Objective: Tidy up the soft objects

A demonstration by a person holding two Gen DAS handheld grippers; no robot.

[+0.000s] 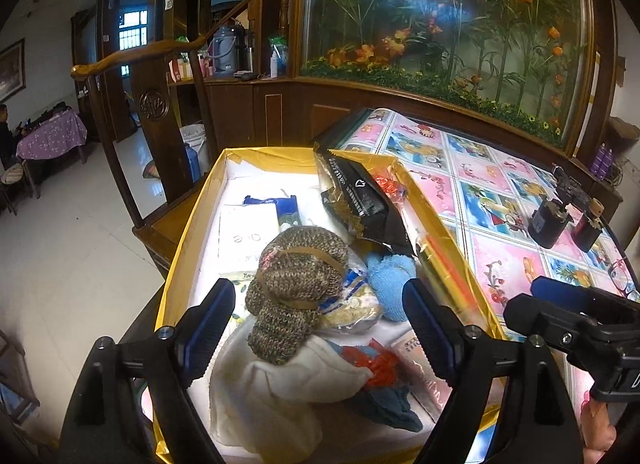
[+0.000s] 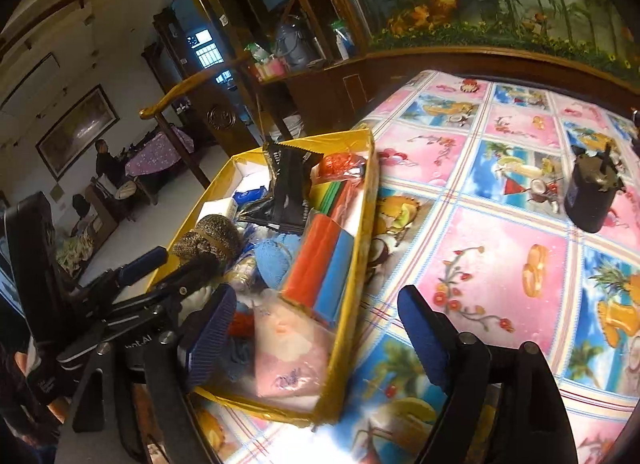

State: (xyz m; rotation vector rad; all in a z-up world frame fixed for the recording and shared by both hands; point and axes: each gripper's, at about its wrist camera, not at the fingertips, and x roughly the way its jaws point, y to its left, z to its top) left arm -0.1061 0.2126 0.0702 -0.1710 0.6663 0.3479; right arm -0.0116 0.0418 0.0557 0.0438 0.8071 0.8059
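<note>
Your left tool (image 1: 316, 328) stands wide apart with nothing pinched, hovering over the yellow cardboard box (image 1: 188, 224). The brown knitted wool bundle (image 1: 294, 288) lies in the box between and just beyond its blue pads, touching neither, resting on a white folded cloth (image 1: 272, 392). Your right tool (image 2: 316, 340) is likewise spread and empty, straddling the box's near wall, one finger over the patterned surface (image 2: 500, 256).

The white cloth (image 1: 256, 396) runs under the left gripper's fingers (image 1: 208, 328); print on the black pouch (image 1: 356, 200) is unreadable.
</note>
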